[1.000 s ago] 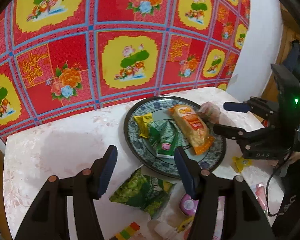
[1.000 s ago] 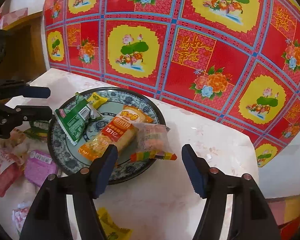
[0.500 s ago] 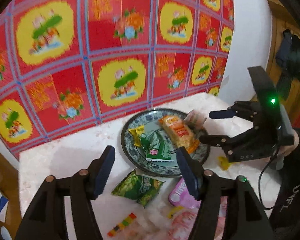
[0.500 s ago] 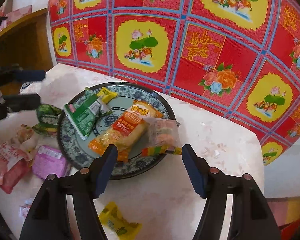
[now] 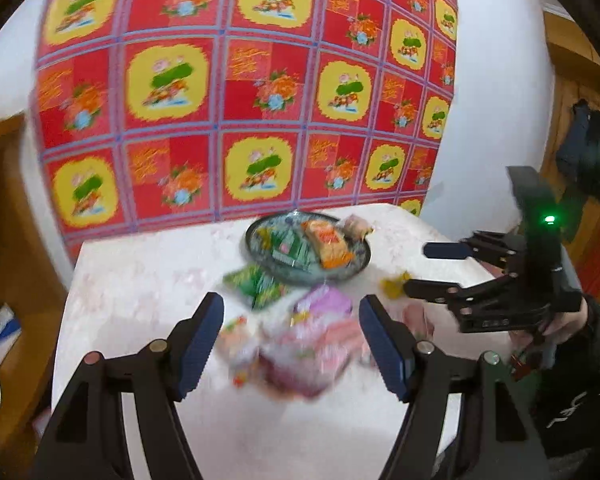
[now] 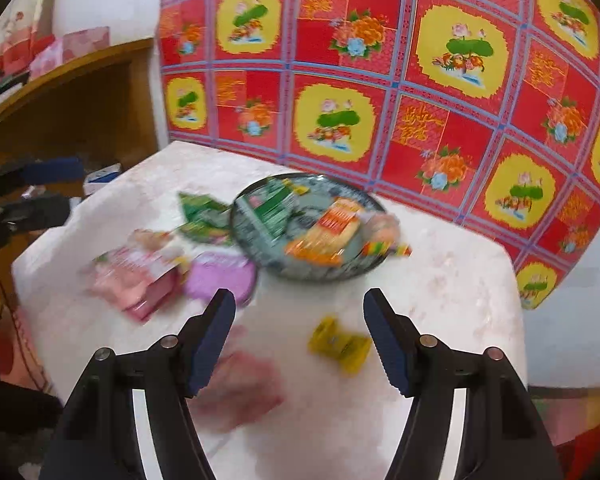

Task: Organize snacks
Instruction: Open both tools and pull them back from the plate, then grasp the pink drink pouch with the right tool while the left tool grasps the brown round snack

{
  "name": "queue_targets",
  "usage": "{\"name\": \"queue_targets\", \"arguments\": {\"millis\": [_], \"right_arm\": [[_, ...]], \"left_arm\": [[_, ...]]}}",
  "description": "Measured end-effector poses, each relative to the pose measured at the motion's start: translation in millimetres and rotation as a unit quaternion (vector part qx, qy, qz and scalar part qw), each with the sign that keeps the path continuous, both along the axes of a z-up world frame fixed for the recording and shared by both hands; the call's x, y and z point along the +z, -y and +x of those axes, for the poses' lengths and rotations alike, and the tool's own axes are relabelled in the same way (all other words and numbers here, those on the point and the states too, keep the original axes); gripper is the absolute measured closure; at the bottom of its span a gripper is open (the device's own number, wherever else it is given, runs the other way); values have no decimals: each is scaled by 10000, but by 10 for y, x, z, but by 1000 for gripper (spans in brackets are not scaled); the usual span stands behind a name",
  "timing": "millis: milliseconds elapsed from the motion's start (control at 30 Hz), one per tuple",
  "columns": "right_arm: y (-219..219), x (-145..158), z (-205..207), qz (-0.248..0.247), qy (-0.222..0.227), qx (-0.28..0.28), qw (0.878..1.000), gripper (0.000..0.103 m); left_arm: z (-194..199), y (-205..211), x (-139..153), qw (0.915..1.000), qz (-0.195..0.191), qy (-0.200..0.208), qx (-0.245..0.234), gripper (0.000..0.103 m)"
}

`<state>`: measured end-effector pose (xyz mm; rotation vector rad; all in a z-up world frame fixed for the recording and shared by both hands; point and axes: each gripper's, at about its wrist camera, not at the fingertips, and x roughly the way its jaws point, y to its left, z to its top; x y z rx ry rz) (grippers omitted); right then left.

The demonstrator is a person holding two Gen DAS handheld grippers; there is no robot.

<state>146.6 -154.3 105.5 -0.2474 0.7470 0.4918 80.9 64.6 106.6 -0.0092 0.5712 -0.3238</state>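
A dark patterned plate point(image 5: 260, 236) point(image 6: 244, 236) sits at the back of the white table and holds an orange snack pack point(image 5: 326, 240) point(image 6: 332, 226), a green pack point(image 5: 292, 246) point(image 6: 274, 212) and a clear candy bag point(image 6: 382, 230) at its rim. Loose snacks lie in front of it: a green bag point(image 5: 256, 286) point(image 6: 204, 212), a purple pack point(image 5: 324, 302) point(image 6: 220, 276), pink packs point(image 5: 300, 356) point(image 6: 136, 276) and a yellow candy point(image 6: 340, 346). My left gripper point(image 5: 292, 344) is open and empty above the pink packs. My right gripper point(image 6: 300, 340) point(image 5: 432, 270) is open and empty, near the yellow candy.
A red and yellow flowered cloth point(image 5: 240, 92) hangs on the wall behind the table. A wooden shelf point(image 6: 72, 92) stands to the left. The table's front edge point(image 6: 340, 452) is close below my right gripper. Both views are blurred.
Both grippers have pulled back and up from the plate, so more of the table and the loose snacks show. Both stay open and empty.
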Motion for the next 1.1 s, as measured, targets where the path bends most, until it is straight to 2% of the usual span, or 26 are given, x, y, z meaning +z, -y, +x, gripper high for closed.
{"name": "queue_targets", "arguments": {"millis": [133,200,333,433,567,733,833,900,933,967,1000,1100], "right_arm": [[107,-192,-400,401,-94,-130,9991,35],[141,-301,-555,514,-201,-83,9984,35],[182,-470,-821,501,-280,16,9984,35],[174,-574,-914,428,-250,14,9988,34],[150,-607,-944,335,-59,43,9994,34],[200,-601,-899,612,-73,0,9981,33],[212,-596,-876,754,-68,68,9971,26],[171,-538,-870,741,252,62,9969,25],[120,-486,-878,656,555,132,9962,22],[80,-452,-876,566,724,190,9956,15],[24,-415,-846,461,813,282,9952,12],[-85,-332,-653,490,454,704,9953,11]], "left_arm": [[-358,-66,-274,9987,-497,-53,83,29],[-471,-43,-427,9981,-598,-144,60,29],[-512,76,-728,9980,-421,-480,24,29],[-527,150,-864,9985,-189,-476,179,29],[-548,231,-900,9990,108,-307,298,29],[-527,210,-945,9993,104,-161,333,29],[-533,218,-965,9994,174,-79,282,29],[-536,207,-968,9995,123,-71,269,29],[-536,197,-967,9996,80,-77,261,29],[-531,186,-964,9996,24,-87,250,29],[-529,165,-962,9997,-47,-99,230,29],[-522,88,-941,9994,-265,-189,153,29]]}}
